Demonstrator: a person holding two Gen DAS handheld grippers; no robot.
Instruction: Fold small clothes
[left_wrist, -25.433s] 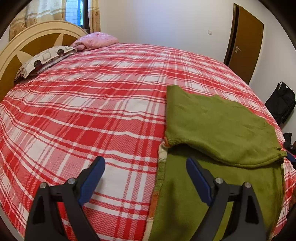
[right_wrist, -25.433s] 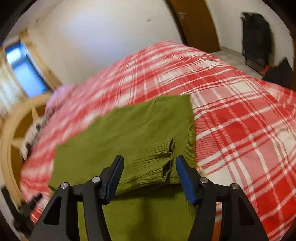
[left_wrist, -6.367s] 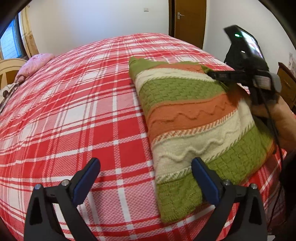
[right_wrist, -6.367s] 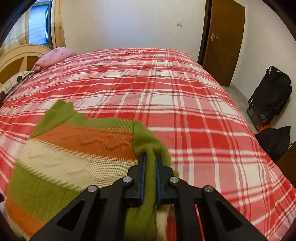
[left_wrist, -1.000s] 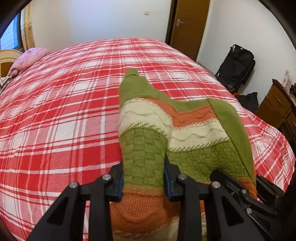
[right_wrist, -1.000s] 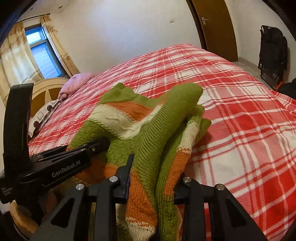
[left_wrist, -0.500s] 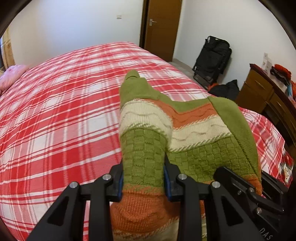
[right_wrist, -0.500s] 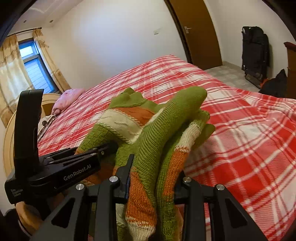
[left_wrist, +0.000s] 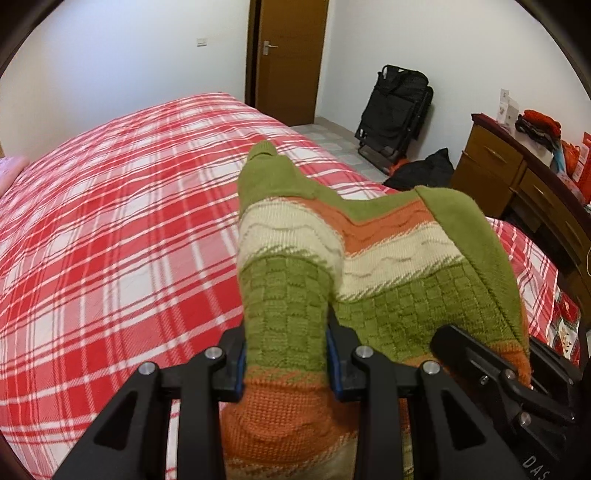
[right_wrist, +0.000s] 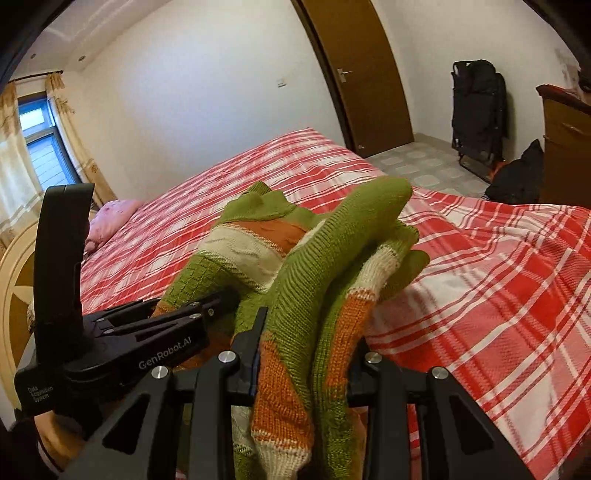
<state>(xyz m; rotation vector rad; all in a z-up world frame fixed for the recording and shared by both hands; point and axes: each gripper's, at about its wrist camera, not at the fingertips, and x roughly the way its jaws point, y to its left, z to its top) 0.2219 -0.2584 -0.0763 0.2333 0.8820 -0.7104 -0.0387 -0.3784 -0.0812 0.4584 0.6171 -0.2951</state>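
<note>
While it hangs bunched above the red plaid bed (left_wrist: 110, 229), the folded sweater (left_wrist: 369, 258), knitted in green, cream and orange stripes, is clamped by both left gripper (left_wrist: 285, 363) and right gripper (right_wrist: 308, 354).

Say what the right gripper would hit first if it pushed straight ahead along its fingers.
Apart from the sweater clamped in the right gripper, likely the plaid bedspread just beyond the bundle; depth is unclear.
</note>
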